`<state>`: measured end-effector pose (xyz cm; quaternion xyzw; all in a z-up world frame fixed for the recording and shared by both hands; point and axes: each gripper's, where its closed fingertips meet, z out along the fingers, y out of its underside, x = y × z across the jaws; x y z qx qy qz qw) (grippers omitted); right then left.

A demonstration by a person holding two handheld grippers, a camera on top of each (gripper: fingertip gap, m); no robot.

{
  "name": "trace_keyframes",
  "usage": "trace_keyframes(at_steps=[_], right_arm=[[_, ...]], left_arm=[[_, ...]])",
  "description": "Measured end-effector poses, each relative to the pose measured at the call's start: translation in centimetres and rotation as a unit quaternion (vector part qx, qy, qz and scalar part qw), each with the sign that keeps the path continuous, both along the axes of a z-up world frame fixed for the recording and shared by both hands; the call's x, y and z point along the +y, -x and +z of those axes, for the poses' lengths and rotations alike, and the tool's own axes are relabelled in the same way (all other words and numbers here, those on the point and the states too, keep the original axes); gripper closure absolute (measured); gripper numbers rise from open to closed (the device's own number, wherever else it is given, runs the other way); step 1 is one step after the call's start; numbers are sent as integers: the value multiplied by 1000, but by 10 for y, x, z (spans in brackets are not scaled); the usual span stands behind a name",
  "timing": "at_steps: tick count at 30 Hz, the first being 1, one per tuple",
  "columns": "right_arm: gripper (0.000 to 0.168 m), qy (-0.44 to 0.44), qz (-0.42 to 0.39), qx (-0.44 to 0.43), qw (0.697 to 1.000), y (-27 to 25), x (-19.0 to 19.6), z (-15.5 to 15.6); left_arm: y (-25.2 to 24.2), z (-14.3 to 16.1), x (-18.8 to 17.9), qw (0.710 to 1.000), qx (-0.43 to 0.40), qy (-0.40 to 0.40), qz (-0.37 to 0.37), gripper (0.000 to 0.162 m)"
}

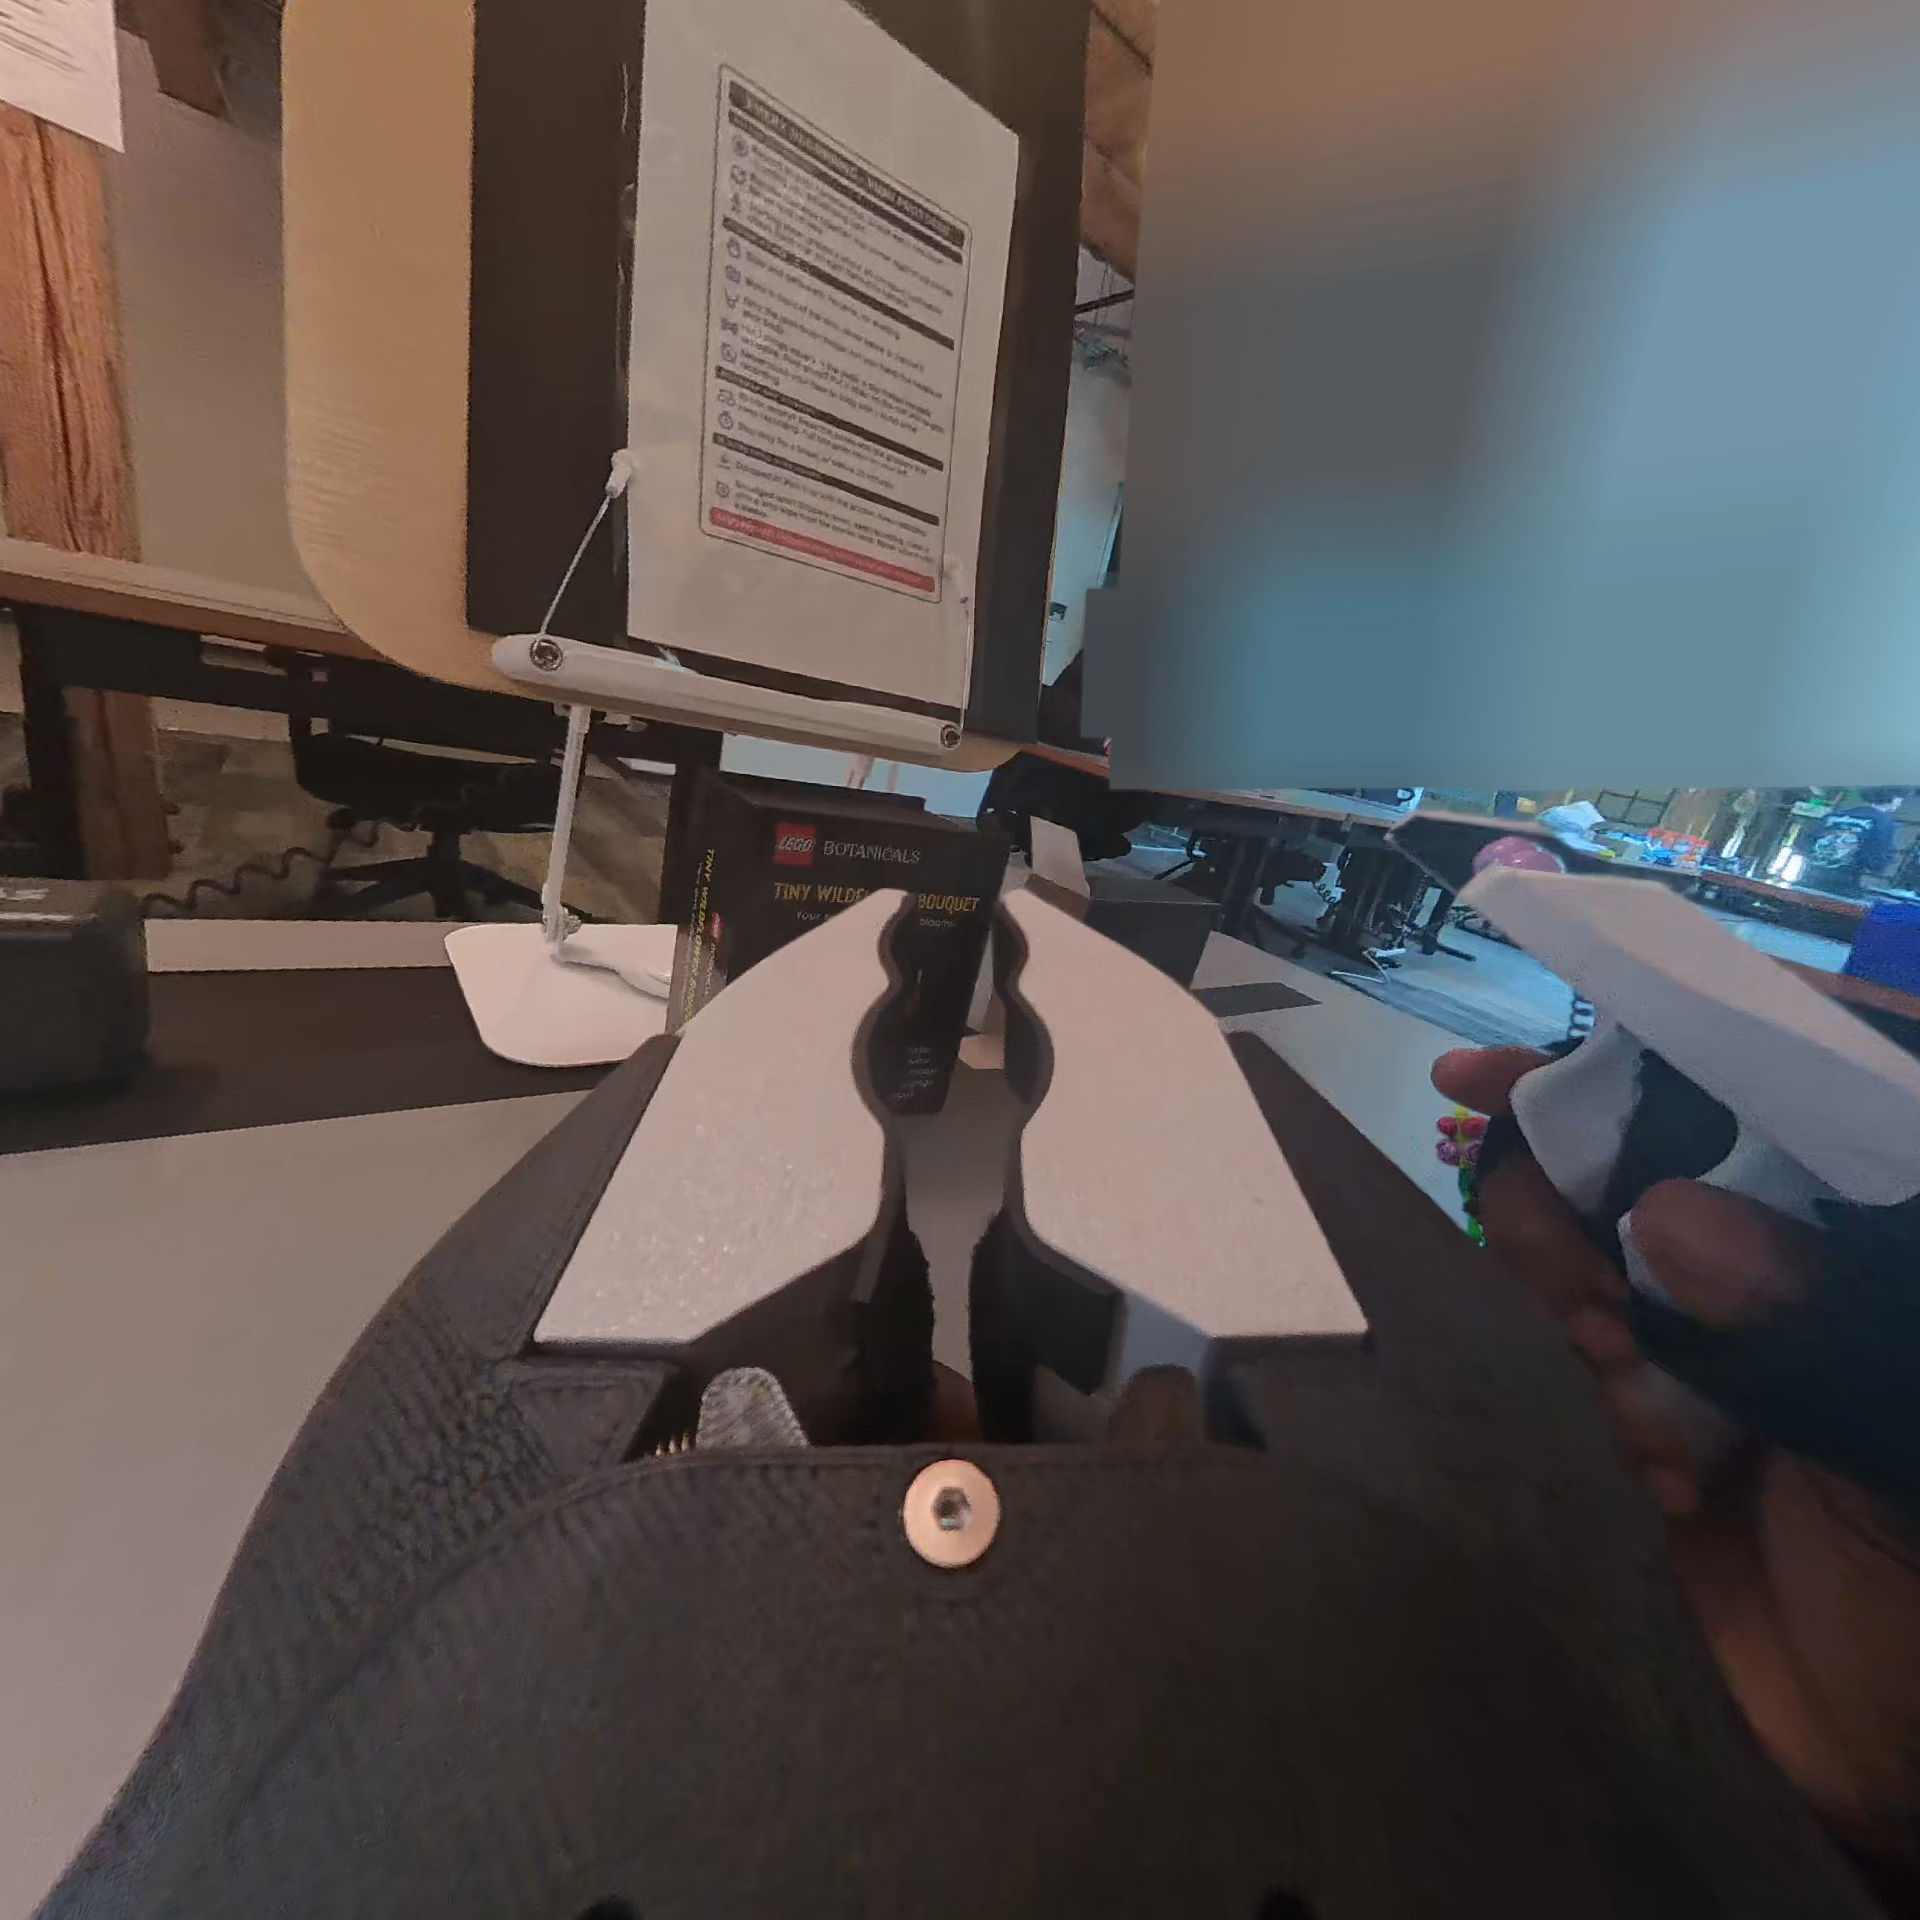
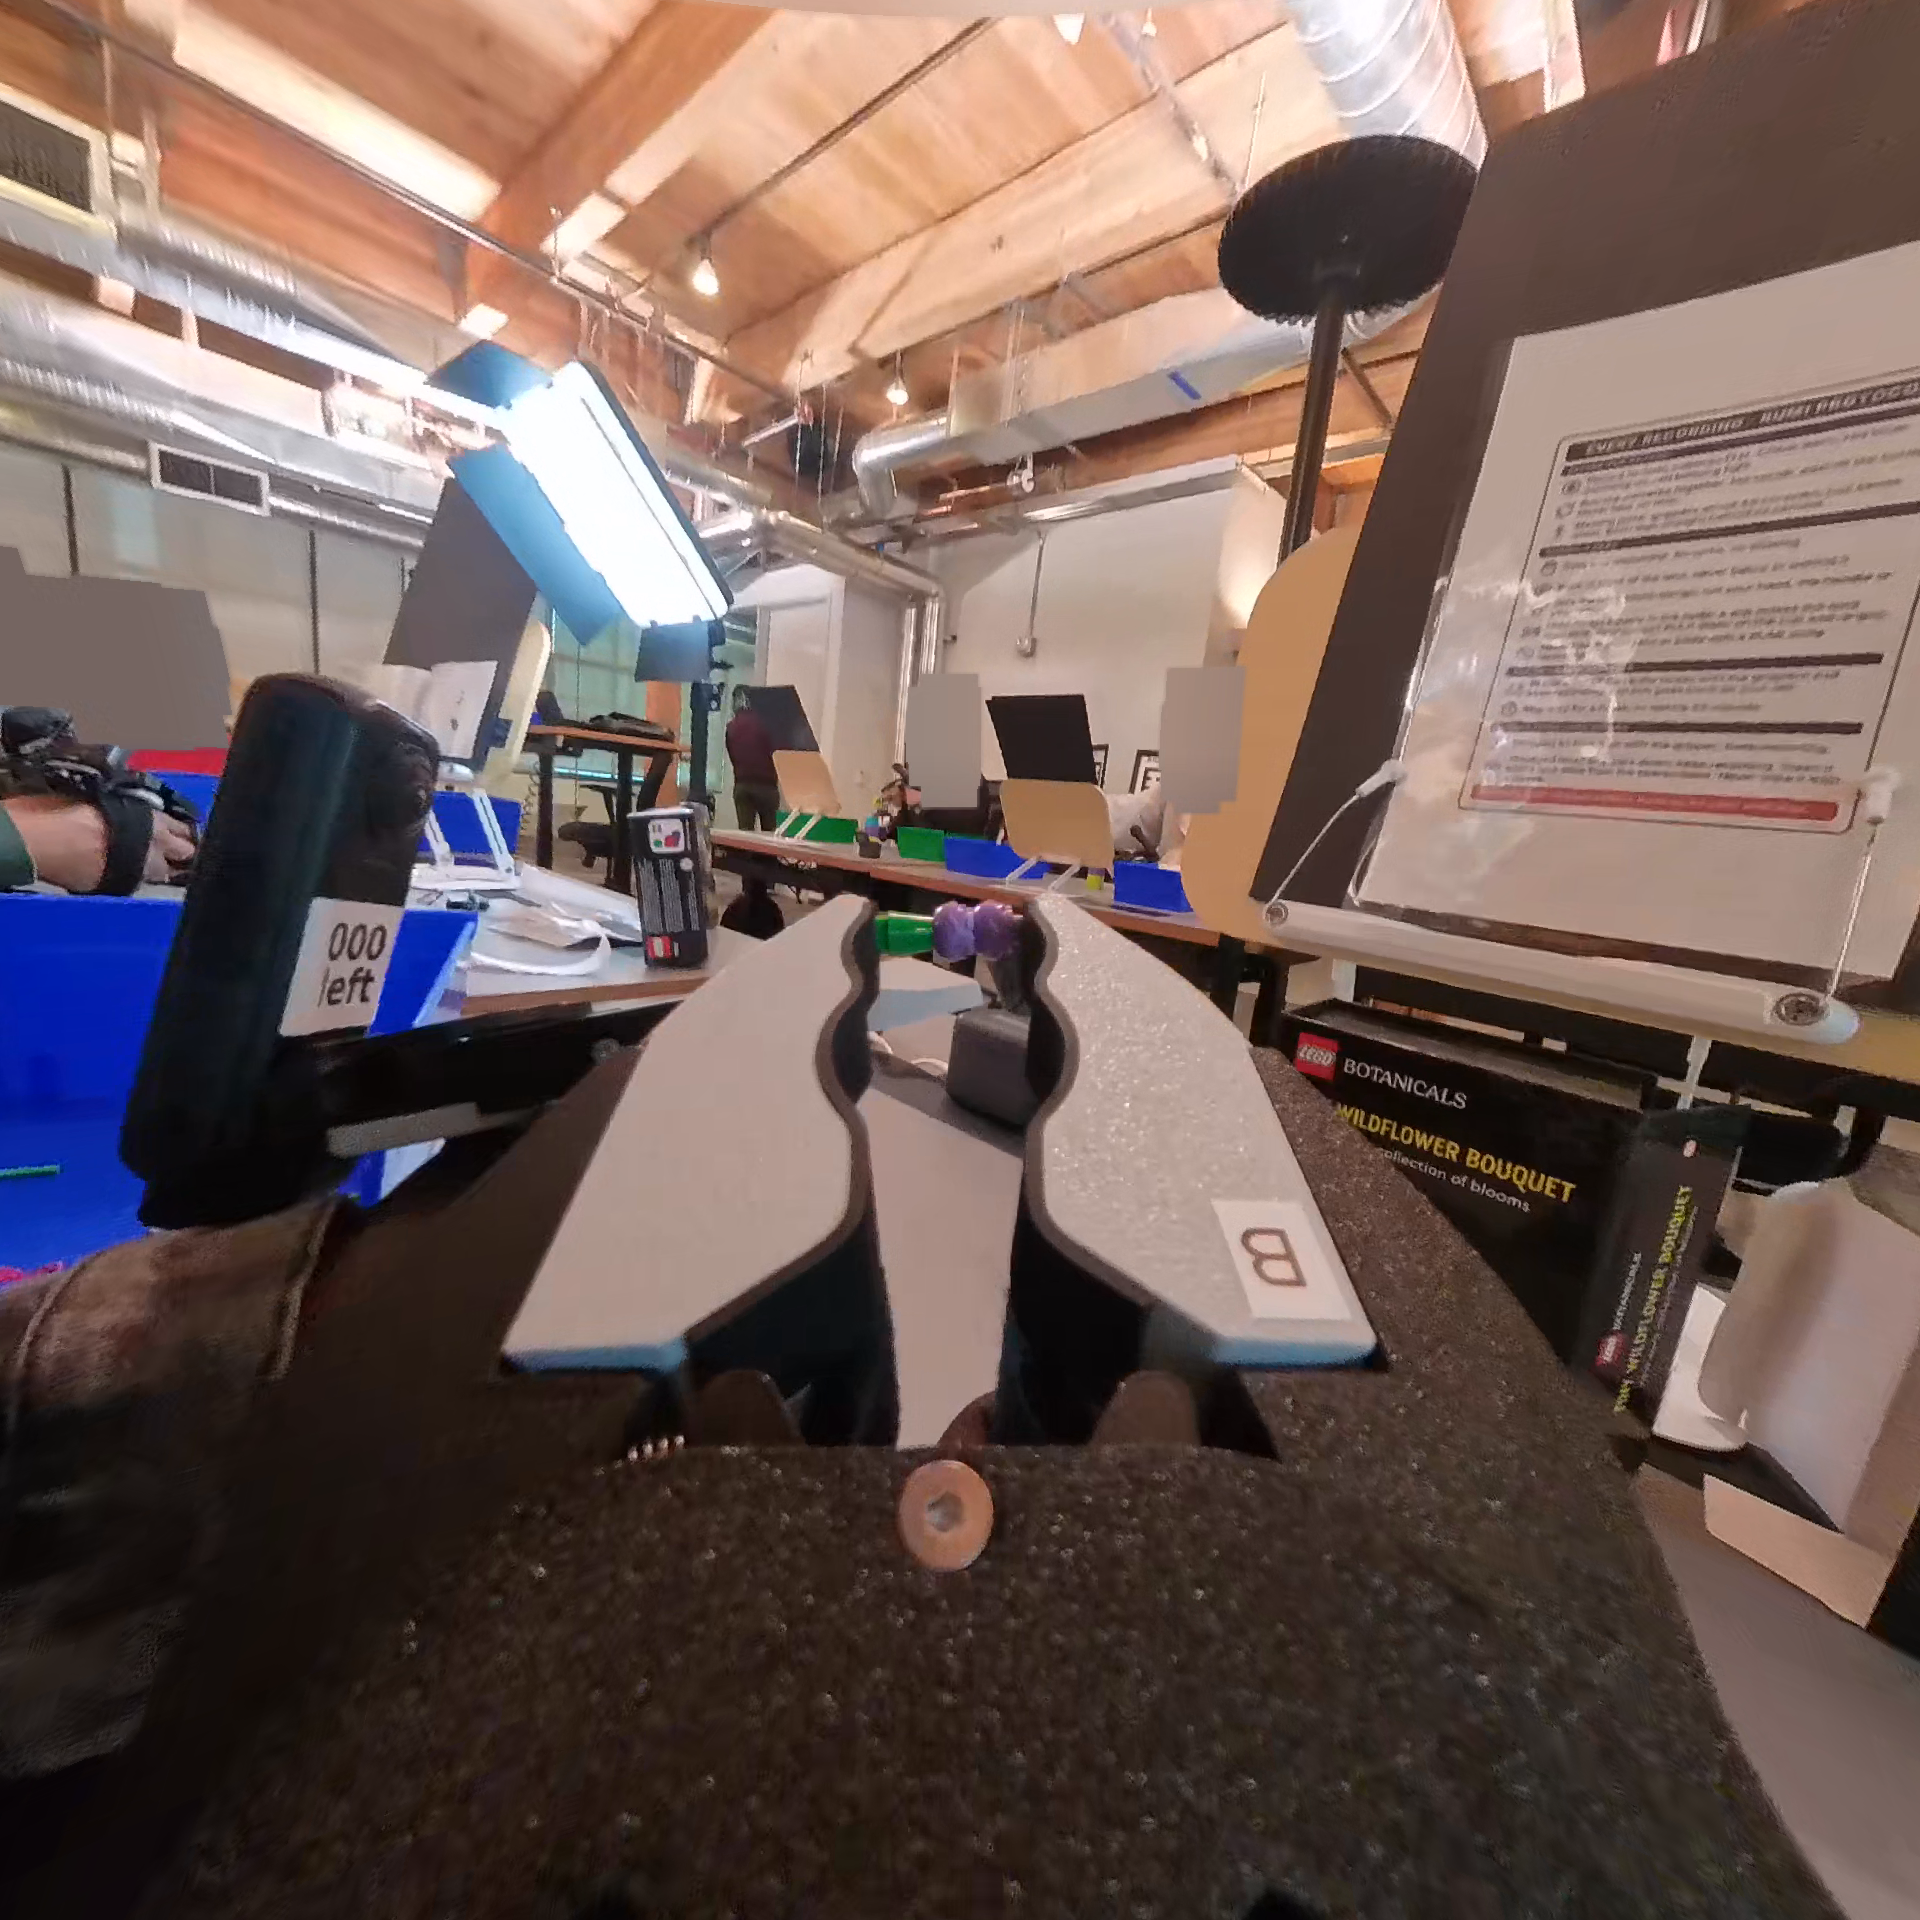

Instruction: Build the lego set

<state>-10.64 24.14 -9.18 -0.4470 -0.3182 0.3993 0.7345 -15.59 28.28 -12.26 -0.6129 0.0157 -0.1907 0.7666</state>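
Behind the grey surface a workshop with a timber ceiling and rows of further benches could be seen, and a printed sheet on a white stand was propped over a black lego box. The left gripper was seen with a narrow gap between its tips and nothing between them, so it was judged released and empty, pointed at the box. The right gripper was clenched on a small lego piece, purple knobs on a green stem, pinched at the very fingertips and held above the surface. The long axis of the piece lay crosswise to the fingers, its green end projecting towards the left gripper's side. In the right wrist view the black body of the left gripper was seen just beside and to the left, level with the right one. A blue tray lay beyond it. It was judged that any coming join would turn on the left gripper, the nearer free one, being brought across to that green end.
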Motion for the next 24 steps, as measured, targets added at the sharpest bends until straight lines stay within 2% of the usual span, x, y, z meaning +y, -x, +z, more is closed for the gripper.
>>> trace_keyframes(at_steps=[6, 12, 16, 18, 21, 24], right_arm=[[142, -7, 13, -39, 999, 11, 2, -10], [142, -30, 14, -21, 999, 3, -7, 3], [142, -65, 4, -29, 997, -8, -16, 7], [143, -63, 30, -28, 997, -16, -23, 4], [142, -83, 71, -43, 993, -21, -41, 3], [142, -124, 100, -87, 983, -19, -59, -3]], left_arm=[[7, -2, 1, 998, -57, 7, -28, 151], [-17, 7, -4, 997, -17, -17, -73, 149], [-27, 25, -13, 985, -84, -15, -152, 149], [-35, 44, -30, 963, -119, 9, -242, 149], [-63, 43, -72, 896, -119, 102, -416, 139], [-74, 39, -98, 868, -153, 102, -462, 139]])
